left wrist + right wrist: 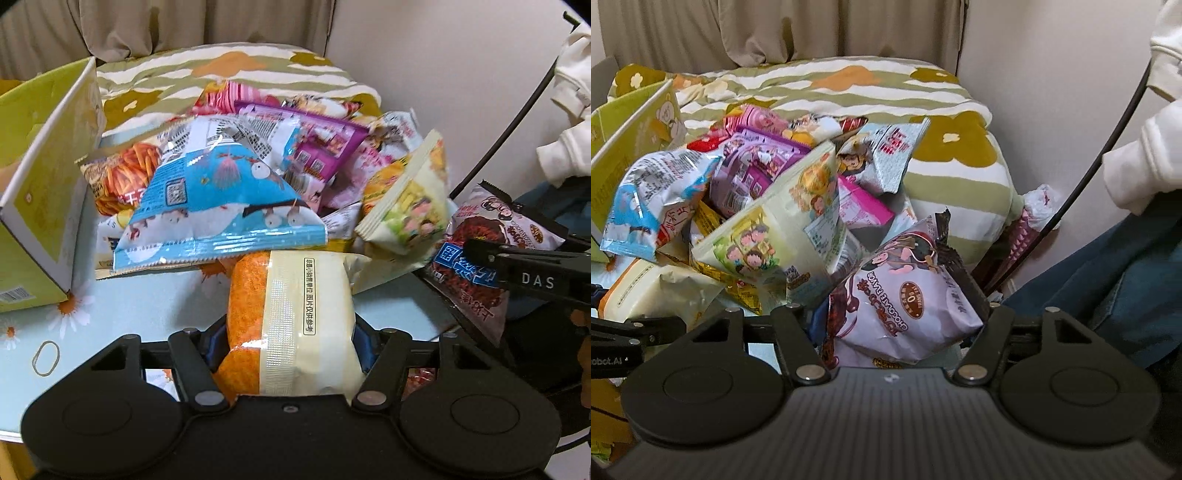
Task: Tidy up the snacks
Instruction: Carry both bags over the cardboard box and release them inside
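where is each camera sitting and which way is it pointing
Left wrist: on the left gripper, looking along its fingers over the orange and cream packet to the snack pile and the yellow-green box.
Right wrist: on the right gripper, facing the chocolate packet and the pile.
Shared: the blue packet.

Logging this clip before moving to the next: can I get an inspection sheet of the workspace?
Surface: table with a pale blue daisy-print cover.
Job's things: snack pile; blue packet on top; yellow-green box open at left.
Clutter: rubber band on the cover.
Grippers: left gripper, jaws shut on the orange-and-cream packet; right gripper, jaws shut on the chocolate snack packet.
Cables: black cable hanging at right.
Surroundings: striped flower blanket, curtain, wall, person's white sleeve.
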The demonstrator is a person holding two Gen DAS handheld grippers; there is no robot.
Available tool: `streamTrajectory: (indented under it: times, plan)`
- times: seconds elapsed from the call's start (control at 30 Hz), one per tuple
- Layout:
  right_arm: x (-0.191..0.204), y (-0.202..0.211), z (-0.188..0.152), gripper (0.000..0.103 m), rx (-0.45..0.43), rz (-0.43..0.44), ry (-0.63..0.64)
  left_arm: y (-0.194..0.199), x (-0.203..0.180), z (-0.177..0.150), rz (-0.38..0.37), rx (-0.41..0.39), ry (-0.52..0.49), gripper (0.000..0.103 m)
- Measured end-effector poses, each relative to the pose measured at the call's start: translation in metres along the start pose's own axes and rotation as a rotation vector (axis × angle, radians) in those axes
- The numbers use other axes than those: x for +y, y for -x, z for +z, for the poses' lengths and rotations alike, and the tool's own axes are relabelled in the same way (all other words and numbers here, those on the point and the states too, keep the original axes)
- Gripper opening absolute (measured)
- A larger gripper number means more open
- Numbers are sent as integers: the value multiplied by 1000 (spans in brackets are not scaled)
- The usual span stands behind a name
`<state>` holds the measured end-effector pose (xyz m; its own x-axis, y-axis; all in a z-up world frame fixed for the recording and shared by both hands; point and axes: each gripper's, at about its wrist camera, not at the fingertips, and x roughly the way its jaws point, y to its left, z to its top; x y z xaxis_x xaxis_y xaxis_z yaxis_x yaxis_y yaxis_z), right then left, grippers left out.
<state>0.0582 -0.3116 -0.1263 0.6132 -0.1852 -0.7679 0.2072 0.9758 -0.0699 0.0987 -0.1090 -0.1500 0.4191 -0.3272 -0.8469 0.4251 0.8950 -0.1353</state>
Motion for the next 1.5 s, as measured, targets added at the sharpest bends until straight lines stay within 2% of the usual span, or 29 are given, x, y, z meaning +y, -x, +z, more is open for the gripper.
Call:
streamTrajectory:
  times: [0.27, 0.47, 0.87, 1.03, 1.2, 1.33, 1.5]
  plan:
    - [-4, 29, 0, 80, -37, -11, -13, 36, -10, -8, -32, -32, 1, 68]
    - [-4, 51, 0, 80, -76, -12, -4, 62, -12, -16, -21, -71, 18, 68]
    - [1, 88, 17, 80, -175, 36, 37, 103, 5, -12, 64, -196, 105, 68]
    - [16, 105, 43, 80, -242, 91, 69, 129, 32, -4, 124, -267, 159, 68]
    - [52, 115, 69, 80, -296, 151, 98, 157, 76, 7, 199, -341, 218, 68]
    - [95, 115, 90, 80, -325, 209, 109, 175, 118, 17, 259, -384, 240, 68]
    - [163, 108, 121, 80, -351, 266, 112, 189, 180, 33, 306, -399, 256, 68]
